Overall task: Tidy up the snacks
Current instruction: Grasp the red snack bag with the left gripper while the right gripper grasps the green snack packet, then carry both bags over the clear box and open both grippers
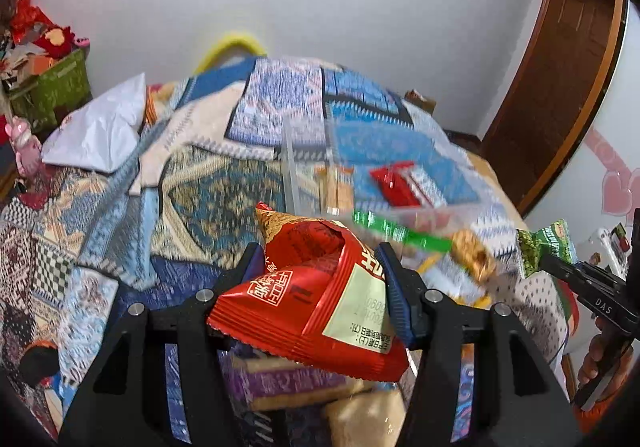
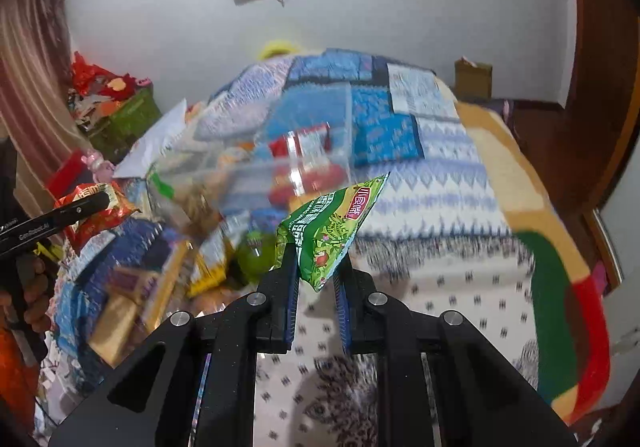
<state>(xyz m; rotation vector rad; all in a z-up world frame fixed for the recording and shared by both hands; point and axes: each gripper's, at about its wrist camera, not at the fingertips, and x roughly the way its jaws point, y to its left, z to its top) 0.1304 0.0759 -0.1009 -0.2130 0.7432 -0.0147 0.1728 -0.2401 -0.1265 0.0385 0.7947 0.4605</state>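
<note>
Short of the clear bin [image 1: 308, 167]: left gripper [image 1: 320, 279] jaws pinch red snack pouch [image 1: 316, 299], right gripper [image 2: 316, 267] jaws pinch green snack pouch [image 2: 332, 231]; both probably light, crinkly, slippery, best gripped at sealed edges.

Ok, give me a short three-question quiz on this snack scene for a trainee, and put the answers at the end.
1. True or false: the left tongs hold a crinkly red foil snack packet.
2. Which packet do the right tongs grip? A) purple B) green printed plastic packet C) yellow
3. Fill in: the clear plastic storage box sits on the patterned ____ bedspread.

Key: 1 true; 2 B; 3 blue.
</note>
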